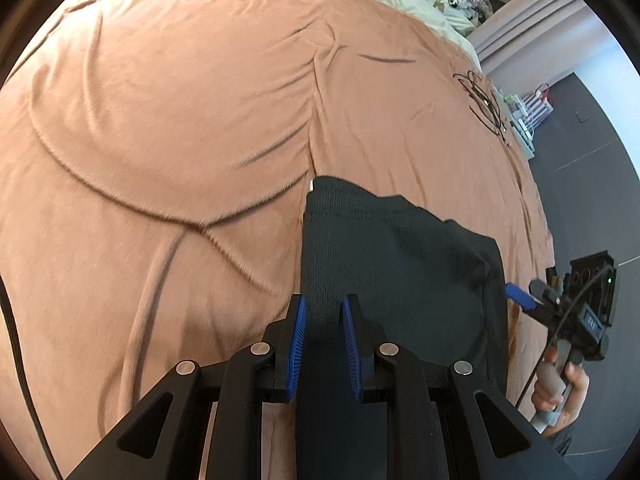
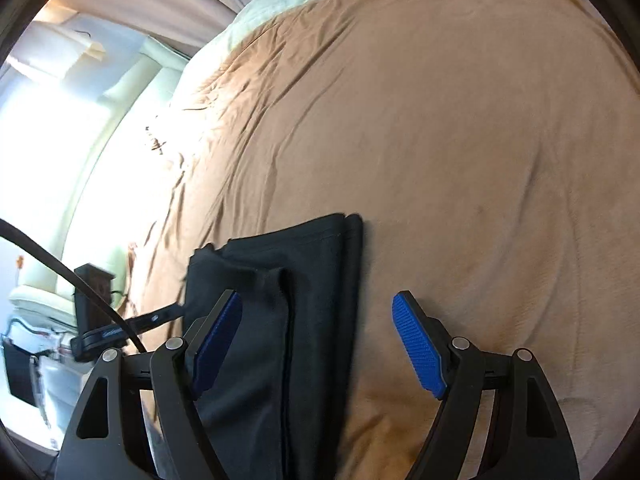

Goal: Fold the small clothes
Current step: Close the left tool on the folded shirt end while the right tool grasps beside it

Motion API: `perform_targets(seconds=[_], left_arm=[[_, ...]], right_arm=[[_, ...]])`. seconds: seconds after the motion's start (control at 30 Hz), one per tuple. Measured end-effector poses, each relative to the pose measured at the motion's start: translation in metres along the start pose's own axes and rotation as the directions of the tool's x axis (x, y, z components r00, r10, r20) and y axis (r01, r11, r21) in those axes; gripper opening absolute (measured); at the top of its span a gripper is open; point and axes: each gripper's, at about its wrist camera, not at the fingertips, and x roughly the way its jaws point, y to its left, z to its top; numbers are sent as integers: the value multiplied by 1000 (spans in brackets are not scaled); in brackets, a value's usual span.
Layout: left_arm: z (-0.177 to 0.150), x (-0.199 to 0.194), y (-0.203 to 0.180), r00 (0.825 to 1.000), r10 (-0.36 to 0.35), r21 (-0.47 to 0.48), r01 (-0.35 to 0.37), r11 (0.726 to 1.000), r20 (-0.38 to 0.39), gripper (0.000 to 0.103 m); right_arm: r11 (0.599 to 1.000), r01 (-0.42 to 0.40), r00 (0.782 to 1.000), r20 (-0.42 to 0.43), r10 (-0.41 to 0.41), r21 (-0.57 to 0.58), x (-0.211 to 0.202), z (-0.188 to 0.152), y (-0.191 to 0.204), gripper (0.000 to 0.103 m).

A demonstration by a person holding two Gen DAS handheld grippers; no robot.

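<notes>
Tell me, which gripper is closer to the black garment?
Left. The left gripper has its pads on both sides of a strip of the black garment; the right gripper hangs open above its edge.

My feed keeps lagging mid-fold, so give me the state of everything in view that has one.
Left gripper: part open, dark cloth between its fingers, no clear pinch.
Right gripper: wide open, holding nothing.
Dark garment: folded into layers, flat on the bed, one flap rumpled.
Orange blanket: spread out, wrinkled.
Black cord: loosely tangled on the blanket.
</notes>
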Motion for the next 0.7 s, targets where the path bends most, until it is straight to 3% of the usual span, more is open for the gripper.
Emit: perform_targets(seconds=[0.1,0.23,0.7], left_arm=[[6,8,3,1000,-2,-9,2,1000,-10,21],[12,19,7,1000,3,-24,-3,1000,-24,21],[26,25,13,998,-56,-26,56,998,-18,21]], right_arm=[[999,-34,999,-24,33,-7,3,3,-3,76],[999,-44,997,-61,43,-2,9,12,-18,56],[994,-109,985,-135,111,19,9,27,-49,56]])
